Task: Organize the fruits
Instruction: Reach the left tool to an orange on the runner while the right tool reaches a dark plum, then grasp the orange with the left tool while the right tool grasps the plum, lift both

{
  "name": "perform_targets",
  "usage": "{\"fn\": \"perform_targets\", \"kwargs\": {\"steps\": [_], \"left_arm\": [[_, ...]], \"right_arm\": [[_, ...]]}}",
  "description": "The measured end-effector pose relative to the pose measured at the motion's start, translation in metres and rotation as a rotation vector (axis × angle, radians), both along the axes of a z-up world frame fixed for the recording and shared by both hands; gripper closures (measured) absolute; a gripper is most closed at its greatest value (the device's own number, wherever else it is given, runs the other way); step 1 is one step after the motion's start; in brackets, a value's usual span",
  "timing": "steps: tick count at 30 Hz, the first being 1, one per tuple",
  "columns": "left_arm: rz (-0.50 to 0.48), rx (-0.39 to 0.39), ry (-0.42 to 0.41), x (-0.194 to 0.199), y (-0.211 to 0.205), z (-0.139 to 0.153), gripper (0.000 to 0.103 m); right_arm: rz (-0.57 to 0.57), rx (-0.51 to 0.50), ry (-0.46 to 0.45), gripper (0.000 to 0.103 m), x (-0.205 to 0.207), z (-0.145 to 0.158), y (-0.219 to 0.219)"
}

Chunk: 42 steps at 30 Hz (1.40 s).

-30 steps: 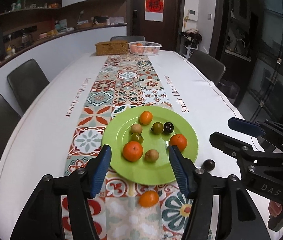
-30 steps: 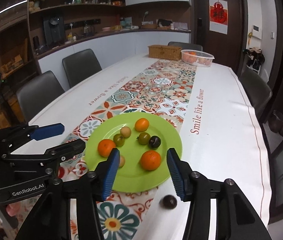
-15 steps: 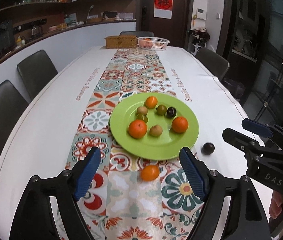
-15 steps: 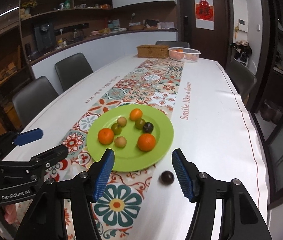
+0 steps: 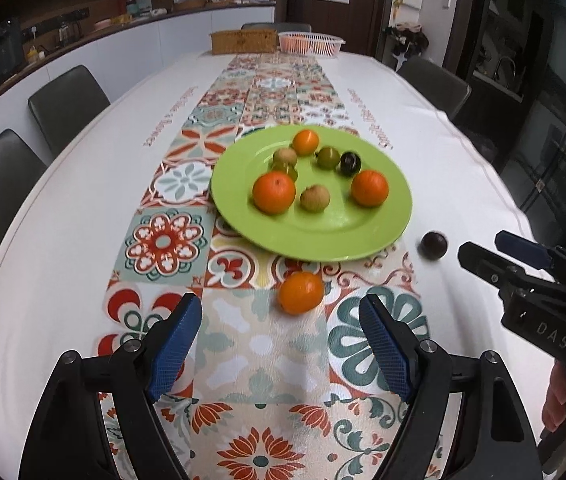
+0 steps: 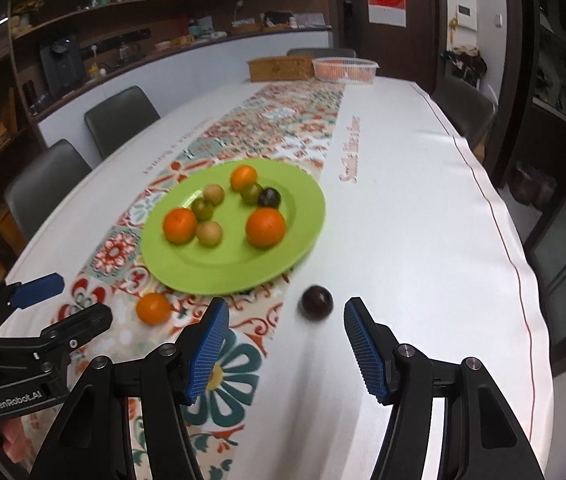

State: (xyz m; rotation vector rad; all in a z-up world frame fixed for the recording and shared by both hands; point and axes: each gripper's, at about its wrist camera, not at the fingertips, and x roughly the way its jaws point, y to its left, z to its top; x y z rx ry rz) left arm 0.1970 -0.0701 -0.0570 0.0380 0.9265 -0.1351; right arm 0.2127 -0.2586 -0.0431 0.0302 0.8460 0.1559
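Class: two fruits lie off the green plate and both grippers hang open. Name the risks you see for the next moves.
1. The dark fruit is round and sits on smooth cloth beside the plate; a nudge from the right gripper may roll it away.
2. The loose orange could likewise roll from the left gripper.
3. The plate is crowded; dropping fruit in may knock others.

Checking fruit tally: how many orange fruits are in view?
4: three on the green plate, at far, left and right; one on the runner before it. Far basket contents unclear.
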Motion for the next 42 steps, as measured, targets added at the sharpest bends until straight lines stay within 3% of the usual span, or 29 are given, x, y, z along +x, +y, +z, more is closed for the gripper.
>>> {"fn": "perform_targets", "kwargs": {"steps": [11,19,23,29,35,42], "left_arm": [[-0.008,0.022,0.068,0.018,-0.007,-0.028,0.024],[-0.022,0.007,0.097,0.029,-0.012,-0.038,0.041],[-0.022,-0.013,0.097,0.033,-0.013,-0.039,0.056],[-0.016,-0.038,0.122,0.041,-0.014,-0.044,0.058],[-0.025,-0.04,0.127,0.046,-0.015,-0.045,0.068],[-0.021,-0.06,0.129,0.048,-0.012,-0.045,0.068]], "right_arm": [[-0.027,0.002,0.06,0.043,0.013,-0.029,-0.009],[-0.021,-0.001,0.092,0.055,0.031,-0.043,-0.011],[-0.008,-0.012,0.097,0.059,0.039,-0.047,-0.009],[0.004,-0.014,0.1,0.062,0.046,-0.049,-0.008],[0.019,-0.034,0.112,0.07,0.049,-0.053,-0.005],[0.021,-0.052,0.119,0.075,0.05,-0.058,-0.003]]}}
